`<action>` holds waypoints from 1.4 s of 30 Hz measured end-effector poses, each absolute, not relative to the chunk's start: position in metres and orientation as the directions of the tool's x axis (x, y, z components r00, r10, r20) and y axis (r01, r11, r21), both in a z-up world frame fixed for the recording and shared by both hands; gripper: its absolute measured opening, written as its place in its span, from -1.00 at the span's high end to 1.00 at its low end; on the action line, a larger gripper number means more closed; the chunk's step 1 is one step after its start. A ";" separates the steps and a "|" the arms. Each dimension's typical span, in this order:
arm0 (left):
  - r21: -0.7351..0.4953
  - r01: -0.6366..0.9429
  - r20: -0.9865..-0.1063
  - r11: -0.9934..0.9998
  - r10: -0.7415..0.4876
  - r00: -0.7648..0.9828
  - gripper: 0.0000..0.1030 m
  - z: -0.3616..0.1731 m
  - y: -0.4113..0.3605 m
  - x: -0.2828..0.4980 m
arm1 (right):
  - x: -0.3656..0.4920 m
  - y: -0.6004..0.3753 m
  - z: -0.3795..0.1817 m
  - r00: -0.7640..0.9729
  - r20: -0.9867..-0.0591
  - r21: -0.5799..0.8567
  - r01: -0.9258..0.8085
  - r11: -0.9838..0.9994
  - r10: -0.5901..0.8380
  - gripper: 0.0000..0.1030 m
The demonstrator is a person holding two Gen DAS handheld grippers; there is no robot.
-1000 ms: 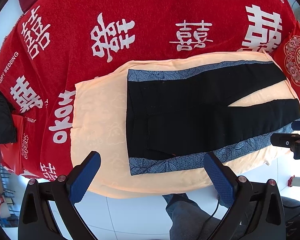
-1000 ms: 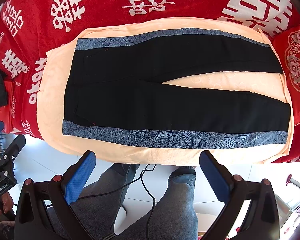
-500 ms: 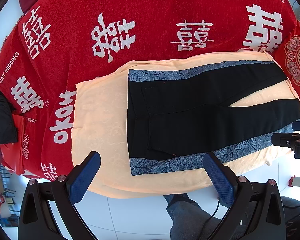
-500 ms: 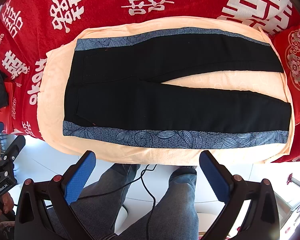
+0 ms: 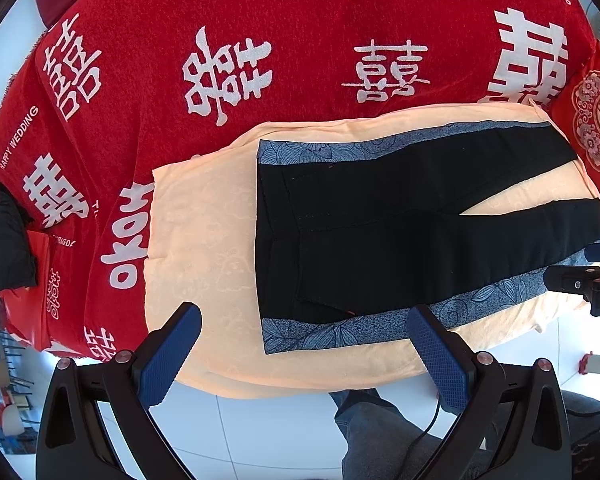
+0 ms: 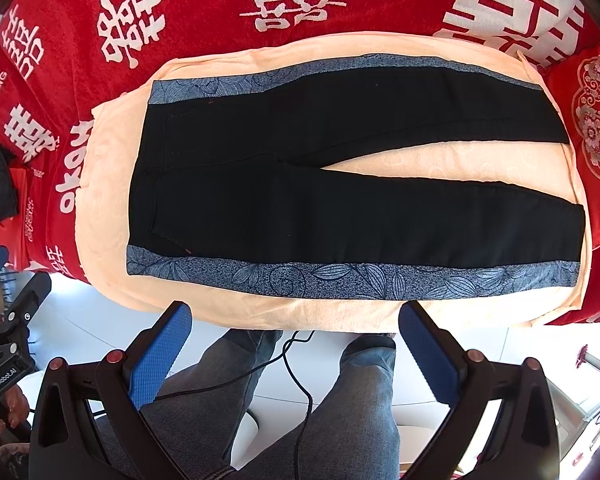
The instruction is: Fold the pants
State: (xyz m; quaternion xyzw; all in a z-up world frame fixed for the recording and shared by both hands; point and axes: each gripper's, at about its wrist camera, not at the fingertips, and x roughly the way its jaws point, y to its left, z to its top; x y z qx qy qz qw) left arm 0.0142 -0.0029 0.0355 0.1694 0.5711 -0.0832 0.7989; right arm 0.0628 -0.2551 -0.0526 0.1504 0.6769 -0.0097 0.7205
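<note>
Pants (image 6: 340, 200) flat, unfolded; both claws (image 5: 304, 344) (image 6: 296, 340) apart, empty. Next likely: grip near leg edge, fold over.

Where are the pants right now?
The black pants lie spread flat on the peach cloth over the red wedding blanket, waistband to the left and legs to the right, just beyond both open tongs.

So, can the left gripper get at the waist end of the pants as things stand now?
Probably yes. The left gripper is open and empty, the waist end of the pants lies flat on the peach cloth, and nothing lies between them.
</note>
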 end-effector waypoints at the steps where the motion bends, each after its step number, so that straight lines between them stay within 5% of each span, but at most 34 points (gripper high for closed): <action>1: 0.178 0.326 -0.941 0.928 0.063 0.333 -1.00 0.036 -0.004 0.016 | 0.063 -0.255 -0.053 0.082 -0.979 0.200 0.216 0.956 0.187 -1.00; 15: 0.239 0.306 -0.936 0.922 0.135 0.326 -1.00 0.032 -0.024 0.007 | 0.065 -0.265 -0.060 0.077 -0.963 0.267 0.195 0.944 0.257 -1.00; 29: 0.179 0.102 -0.965 0.979 0.154 0.212 -1.00 0.025 -0.063 -0.016 | 0.048 -0.322 -0.061 0.078 -0.946 0.323 0.151 0.934 0.315 -1.00; 42: 0.150 0.215 -0.982 0.965 0.120 0.148 -1.00 -0.027 -0.029 0.006 | 0.046 -0.302 -0.096 0.116 -0.923 0.384 0.302 0.873 0.366 -1.00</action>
